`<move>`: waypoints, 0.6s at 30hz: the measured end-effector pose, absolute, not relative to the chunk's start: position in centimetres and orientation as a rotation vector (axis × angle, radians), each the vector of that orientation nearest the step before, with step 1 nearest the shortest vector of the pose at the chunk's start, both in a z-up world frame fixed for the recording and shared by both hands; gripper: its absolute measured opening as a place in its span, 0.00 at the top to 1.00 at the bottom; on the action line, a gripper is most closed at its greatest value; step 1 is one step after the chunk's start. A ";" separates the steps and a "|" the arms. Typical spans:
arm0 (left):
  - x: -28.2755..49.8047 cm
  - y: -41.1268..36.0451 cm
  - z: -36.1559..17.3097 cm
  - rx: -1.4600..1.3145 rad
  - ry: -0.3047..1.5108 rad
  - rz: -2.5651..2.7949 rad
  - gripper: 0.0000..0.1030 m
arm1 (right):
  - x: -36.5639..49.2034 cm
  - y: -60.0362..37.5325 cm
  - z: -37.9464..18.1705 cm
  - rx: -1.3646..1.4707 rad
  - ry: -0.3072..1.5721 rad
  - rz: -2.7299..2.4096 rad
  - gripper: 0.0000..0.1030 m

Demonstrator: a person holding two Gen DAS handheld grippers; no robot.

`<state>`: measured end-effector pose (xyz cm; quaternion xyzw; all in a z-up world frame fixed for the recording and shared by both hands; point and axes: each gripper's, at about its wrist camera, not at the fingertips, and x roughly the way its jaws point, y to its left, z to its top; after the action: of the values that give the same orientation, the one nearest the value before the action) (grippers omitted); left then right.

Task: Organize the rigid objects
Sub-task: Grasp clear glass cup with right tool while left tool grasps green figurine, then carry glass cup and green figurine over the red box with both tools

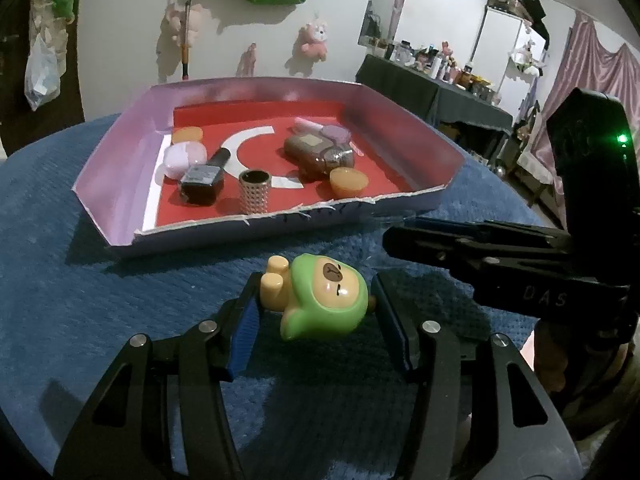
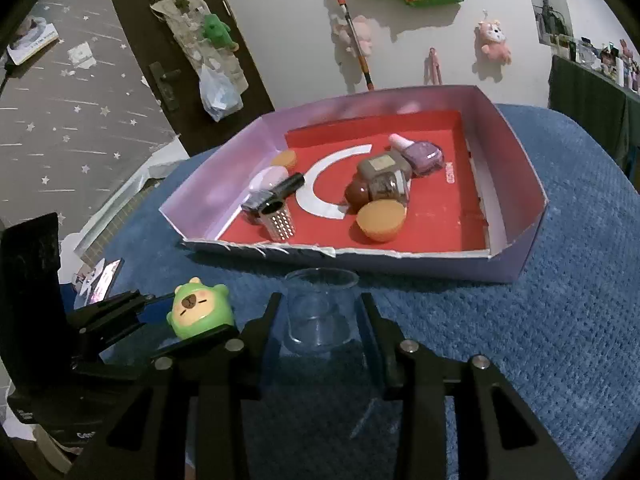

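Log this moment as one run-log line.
left gripper: open around bear toy | right gripper: open around clear cup | tray: neither inside yet

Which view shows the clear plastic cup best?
The right wrist view: the clear plastic cup stands upright between the open right claw, rim and base visible. The left wrist view barely shows it; the right claw's fingers cover that spot.

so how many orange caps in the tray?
2. One orange cap near the front by the brown bottle, one at the back left beside the lilac case. Others may be hidden.
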<state>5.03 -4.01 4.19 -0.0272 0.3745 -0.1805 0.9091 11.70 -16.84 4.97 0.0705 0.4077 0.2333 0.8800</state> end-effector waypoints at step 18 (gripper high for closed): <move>6.1 -2.6 1.6 -0.066 0.844 -0.315 0.49 | 13.3 -15.6 3.3 0.137 0.895 0.493 0.42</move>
<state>6.13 -2.57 1.62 -0.0320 0.4078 -0.1523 0.8997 13.27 -15.58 3.31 0.0655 0.4280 0.2358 0.8700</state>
